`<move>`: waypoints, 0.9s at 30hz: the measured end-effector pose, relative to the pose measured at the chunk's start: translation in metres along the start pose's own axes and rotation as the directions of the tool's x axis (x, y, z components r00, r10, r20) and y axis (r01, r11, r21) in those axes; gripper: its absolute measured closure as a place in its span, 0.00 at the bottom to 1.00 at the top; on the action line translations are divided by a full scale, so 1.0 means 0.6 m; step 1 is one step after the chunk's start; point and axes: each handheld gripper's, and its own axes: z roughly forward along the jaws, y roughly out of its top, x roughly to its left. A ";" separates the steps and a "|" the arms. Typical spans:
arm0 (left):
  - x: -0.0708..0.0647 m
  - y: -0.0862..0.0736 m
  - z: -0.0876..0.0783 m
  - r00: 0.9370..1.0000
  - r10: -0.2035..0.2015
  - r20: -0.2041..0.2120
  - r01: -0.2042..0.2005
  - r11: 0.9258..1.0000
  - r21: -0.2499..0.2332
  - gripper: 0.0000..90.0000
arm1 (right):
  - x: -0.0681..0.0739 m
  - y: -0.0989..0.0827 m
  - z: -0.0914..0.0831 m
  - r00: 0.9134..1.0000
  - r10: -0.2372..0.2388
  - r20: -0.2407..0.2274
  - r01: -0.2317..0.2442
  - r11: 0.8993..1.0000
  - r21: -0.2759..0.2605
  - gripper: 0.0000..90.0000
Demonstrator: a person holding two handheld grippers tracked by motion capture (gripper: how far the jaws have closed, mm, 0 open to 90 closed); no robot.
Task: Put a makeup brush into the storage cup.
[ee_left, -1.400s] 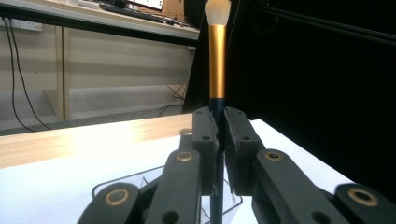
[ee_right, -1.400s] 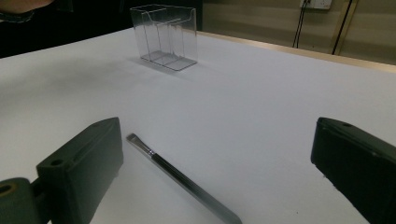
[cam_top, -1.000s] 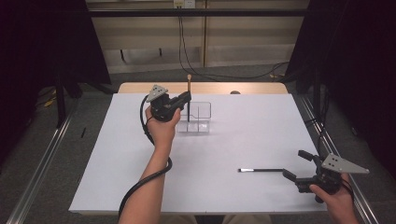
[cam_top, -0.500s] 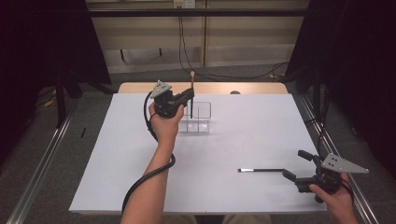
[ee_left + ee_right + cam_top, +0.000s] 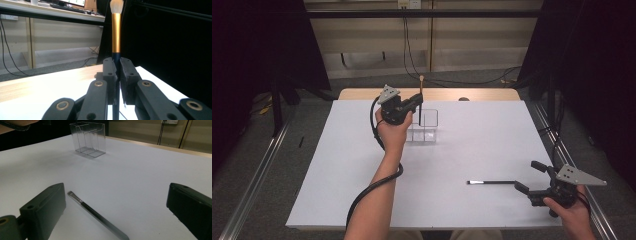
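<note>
Your left tool (image 5: 417,101) pinched the big brush (image 5: 116,37) by its dark handle, low down, with the soft tip up. The brush stood straight, right above the clear box (image 5: 423,126). Your right tool (image 5: 526,190) was spread wide, well away from the box, with the thin brush (image 5: 96,215) lying flat on the bench (image 5: 472,150) between its jaws, not yet pinched. Both brushes looked light, stiff and smooth, so they could slip. I think the handle was the best place to hold, never the soft hairs.
</note>
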 end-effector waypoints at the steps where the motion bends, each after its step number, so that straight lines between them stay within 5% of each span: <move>1: 0.000 0.000 0.001 1.000 0.002 0.004 -0.002 1.000 0.002 0.93 | 0.000 0.000 0.000 1.000 -0.001 0.000 0.001 1.000 0.002 0.02; 27: -0.014 0.001 0.038 1.000 0.008 0.016 -0.008 1.000 -0.010 0.93 | -0.002 -0.001 0.000 1.000 0.001 -0.002 -0.001 1.000 0.003 0.02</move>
